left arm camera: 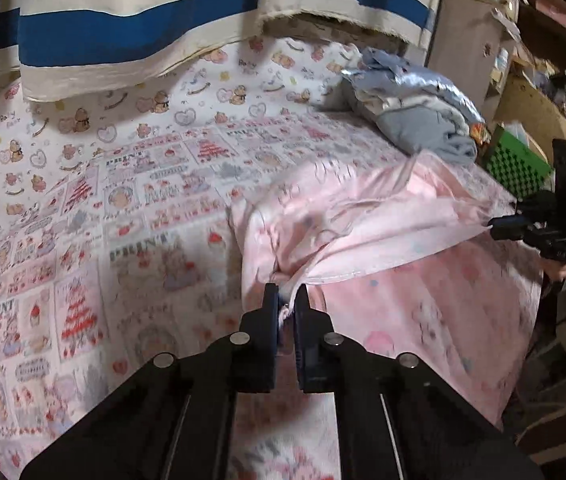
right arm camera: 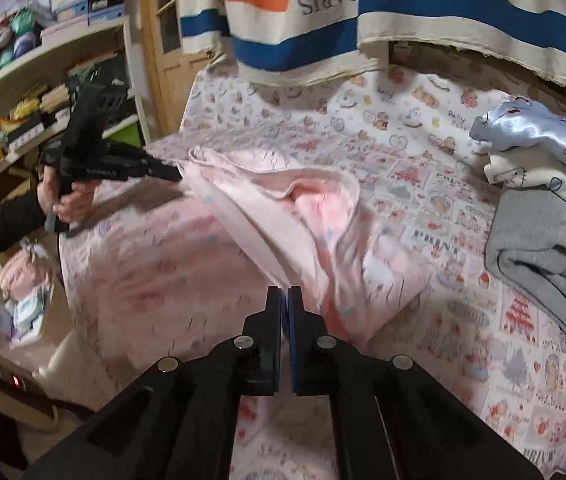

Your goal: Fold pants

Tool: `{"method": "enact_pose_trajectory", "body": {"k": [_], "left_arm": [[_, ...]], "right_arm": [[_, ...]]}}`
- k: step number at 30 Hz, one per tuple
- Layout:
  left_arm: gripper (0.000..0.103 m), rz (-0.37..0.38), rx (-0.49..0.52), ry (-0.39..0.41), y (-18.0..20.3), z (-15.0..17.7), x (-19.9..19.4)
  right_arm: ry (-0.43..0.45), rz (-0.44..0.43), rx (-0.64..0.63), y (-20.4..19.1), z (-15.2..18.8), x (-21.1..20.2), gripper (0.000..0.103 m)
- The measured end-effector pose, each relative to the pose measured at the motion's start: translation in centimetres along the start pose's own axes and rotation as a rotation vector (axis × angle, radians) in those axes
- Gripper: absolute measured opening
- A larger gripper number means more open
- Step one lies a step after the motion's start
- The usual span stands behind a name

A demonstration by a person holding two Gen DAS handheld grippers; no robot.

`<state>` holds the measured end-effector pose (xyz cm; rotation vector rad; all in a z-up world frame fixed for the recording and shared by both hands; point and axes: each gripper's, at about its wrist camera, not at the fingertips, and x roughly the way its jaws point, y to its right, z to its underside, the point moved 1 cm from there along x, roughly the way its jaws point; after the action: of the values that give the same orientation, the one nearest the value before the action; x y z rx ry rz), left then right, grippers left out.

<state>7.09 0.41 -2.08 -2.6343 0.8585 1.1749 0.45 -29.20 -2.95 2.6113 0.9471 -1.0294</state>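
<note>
The pink patterned pants (left arm camera: pixel 363 216) lie on the printed bed sheet, half lifted and stretched between both grippers. My left gripper (left arm camera: pixel 286 296) is shut on one edge of the pants near me. My right gripper (right arm camera: pixel 285 294) is shut on another edge of the pants (right arm camera: pixel 283 216), and it shows at the right of the left wrist view (left arm camera: pixel 495 229) pulling the cloth taut. The left gripper also shows in the right wrist view (right arm camera: pixel 175 174), pinching the far corner. The lifted layer arches over the lower part of the pants.
A pile of folded clothes, grey and light blue (left arm camera: pixel 415 108), sits at the far right of the bed (right arm camera: pixel 543 216). A striped blue, orange and white cloth (left arm camera: pixel 143 24) hangs behind. Shelves with boxes (right arm camera: pixel 43 80) stand to the left, a green crate (left arm camera: pixel 515 164) to the right.
</note>
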Motion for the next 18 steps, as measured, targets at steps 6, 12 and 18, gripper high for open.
{"method": "enact_pose_trajectory", "body": {"k": [6,12,18], "left_arm": [[0.021,-0.017,0.028,-0.006,0.5,1.1,-1.1],[0.055,-0.073,0.073,0.092,1.7,-0.4,-1.9],[0.054,-0.136,0.123,-0.016,2.6,-0.5,1.5]], "right_arm": [[-0.03,-0.043,-0.043,-1.6,0.9,-1.0,0.003],[0.048,0.05,0.008,-0.7,-0.6,-1.5,0.004],[-0.053,0.122,0.05,-0.3,-0.2,0.9,0.005]]}}
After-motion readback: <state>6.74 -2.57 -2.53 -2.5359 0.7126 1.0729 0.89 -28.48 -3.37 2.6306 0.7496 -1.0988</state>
